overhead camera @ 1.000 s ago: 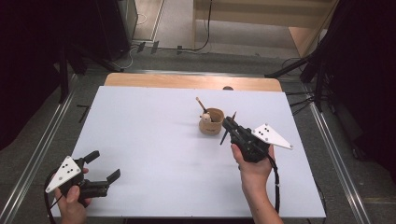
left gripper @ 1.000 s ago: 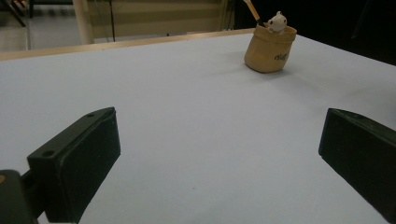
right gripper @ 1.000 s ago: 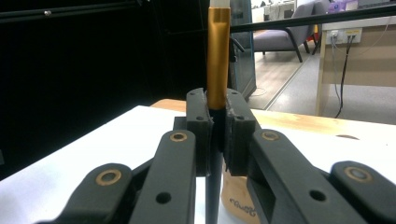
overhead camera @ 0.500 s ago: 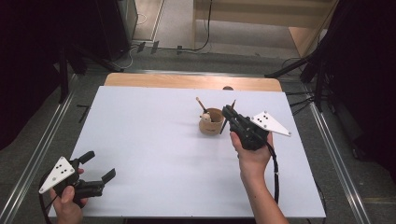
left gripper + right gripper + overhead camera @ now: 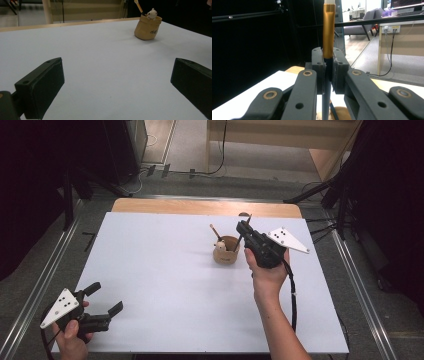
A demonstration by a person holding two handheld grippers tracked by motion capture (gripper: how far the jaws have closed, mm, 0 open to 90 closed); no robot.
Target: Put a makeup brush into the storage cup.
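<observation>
Paintbrush (image 5: pixel 328 30) with gold ferrule pinched upright in right gripper (image 5: pixel 329 67), just above tan holder cup (image 5: pixel 226 251), left gripper (image 5: pixel 102 299) spread wide, near table (image 5: pixel 160 270) corner

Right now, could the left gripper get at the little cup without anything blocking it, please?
Probably yes: the left gripper has open jaws and bare table between it and the cup, though that stands far off.

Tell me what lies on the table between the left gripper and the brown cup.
Nothing: bare white table runs from the open left gripper to the cup, as the left gripper view shows.
</observation>
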